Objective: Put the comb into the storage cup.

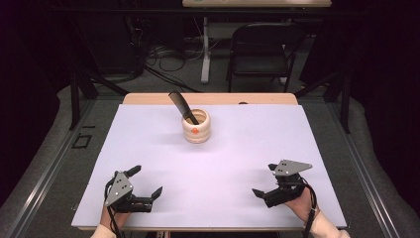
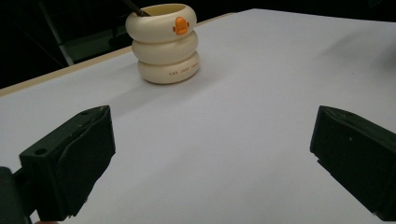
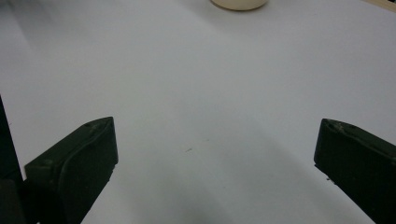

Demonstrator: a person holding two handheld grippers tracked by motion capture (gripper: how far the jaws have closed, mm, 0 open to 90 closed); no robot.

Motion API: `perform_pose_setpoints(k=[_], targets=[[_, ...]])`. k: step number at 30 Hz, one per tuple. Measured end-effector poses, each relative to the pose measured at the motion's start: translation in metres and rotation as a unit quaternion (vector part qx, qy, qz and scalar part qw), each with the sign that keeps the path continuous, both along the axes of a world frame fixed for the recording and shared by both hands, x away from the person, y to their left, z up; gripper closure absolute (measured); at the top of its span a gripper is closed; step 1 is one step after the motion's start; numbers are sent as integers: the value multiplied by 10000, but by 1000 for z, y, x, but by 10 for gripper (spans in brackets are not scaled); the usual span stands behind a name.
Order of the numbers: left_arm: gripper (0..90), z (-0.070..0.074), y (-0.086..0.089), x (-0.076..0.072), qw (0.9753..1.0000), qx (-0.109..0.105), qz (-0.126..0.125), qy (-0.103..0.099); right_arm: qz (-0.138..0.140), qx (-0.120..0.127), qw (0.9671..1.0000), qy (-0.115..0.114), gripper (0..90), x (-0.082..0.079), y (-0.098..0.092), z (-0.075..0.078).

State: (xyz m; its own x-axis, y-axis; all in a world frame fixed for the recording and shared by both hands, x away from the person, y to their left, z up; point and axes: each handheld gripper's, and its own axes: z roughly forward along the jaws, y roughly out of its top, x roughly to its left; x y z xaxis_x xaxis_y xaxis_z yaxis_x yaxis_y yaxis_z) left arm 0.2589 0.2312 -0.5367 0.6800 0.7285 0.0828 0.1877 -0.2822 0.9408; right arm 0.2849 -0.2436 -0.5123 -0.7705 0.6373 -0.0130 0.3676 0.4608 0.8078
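Observation:
A cream holder (image 1: 196, 126) shaped like three stacked rings, with an orange mark on its front, stands upright on the white table (image 1: 148, 148) toward the back middle. A black comb (image 1: 181, 106) leans out of it to the upper left. In the left gripper view the holder (image 2: 164, 42) is ahead and well beyond the jaws. My left gripper (image 1: 146, 182) rests open at the front left, nothing between its jaws. My right gripper (image 1: 265, 179) is open at the front right, also empty. The holder's base (image 3: 239, 3) peeks in at the top of the right gripper view.
A black chair (image 1: 262, 47) and a white table leg (image 1: 205, 49) stand on the floor behind the table, with cables lying nearby. The wooden table edge (image 1: 208, 98) shows past the white sheet. A wide bare stretch of white surface lies between the grippers and the holder.

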Motion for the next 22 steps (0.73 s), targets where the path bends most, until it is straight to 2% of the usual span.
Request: perform_pose_setpoints(k=[7,22], targets=[[1,0,0,0,10000,-4,9,-5,-82,111,9998,-144,0,-5,-3,-1],[1,0,0,0,10000,6,5,-4,-76,108,9996,-233,0,-10,-6,-2]])
